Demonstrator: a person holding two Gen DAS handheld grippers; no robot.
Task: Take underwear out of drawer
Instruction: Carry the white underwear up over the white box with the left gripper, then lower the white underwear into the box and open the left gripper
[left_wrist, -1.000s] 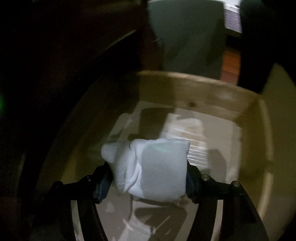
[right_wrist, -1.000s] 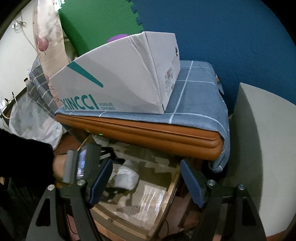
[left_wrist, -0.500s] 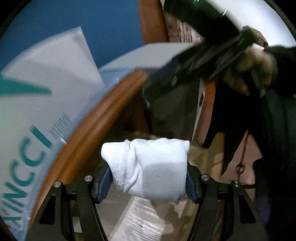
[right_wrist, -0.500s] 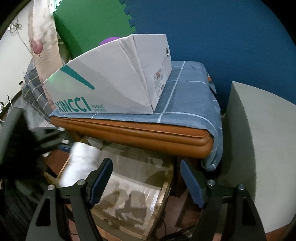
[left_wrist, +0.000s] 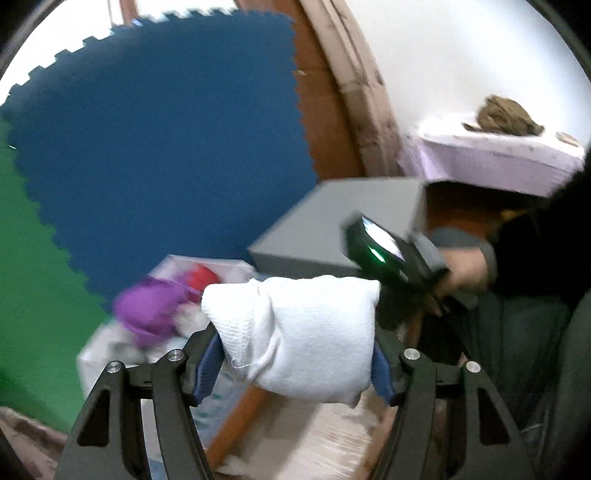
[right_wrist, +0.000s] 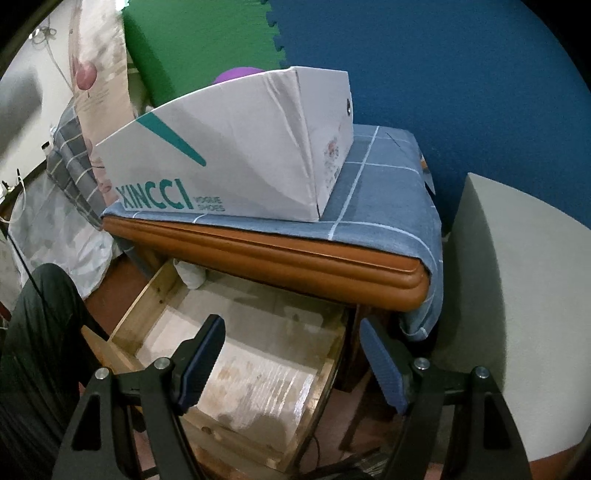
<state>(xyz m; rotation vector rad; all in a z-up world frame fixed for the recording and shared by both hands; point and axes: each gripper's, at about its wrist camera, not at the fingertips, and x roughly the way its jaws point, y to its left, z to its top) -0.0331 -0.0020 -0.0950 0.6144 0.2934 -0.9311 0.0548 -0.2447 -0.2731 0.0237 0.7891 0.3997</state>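
While the left tool pinches the white underwear crosswise between its pads, the bundle hangs clear above the drawer, near the shoebox. Below the shoebox, the right tool stands spread and empty over the open drawer.

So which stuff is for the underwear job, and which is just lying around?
For the job:
- white underwear, clamped in the left gripper
- open drawer
- right gripper, open and holding nothing

Just lying about:
- shoe box
- checked blue cloth
- purple thing
- grey cushion
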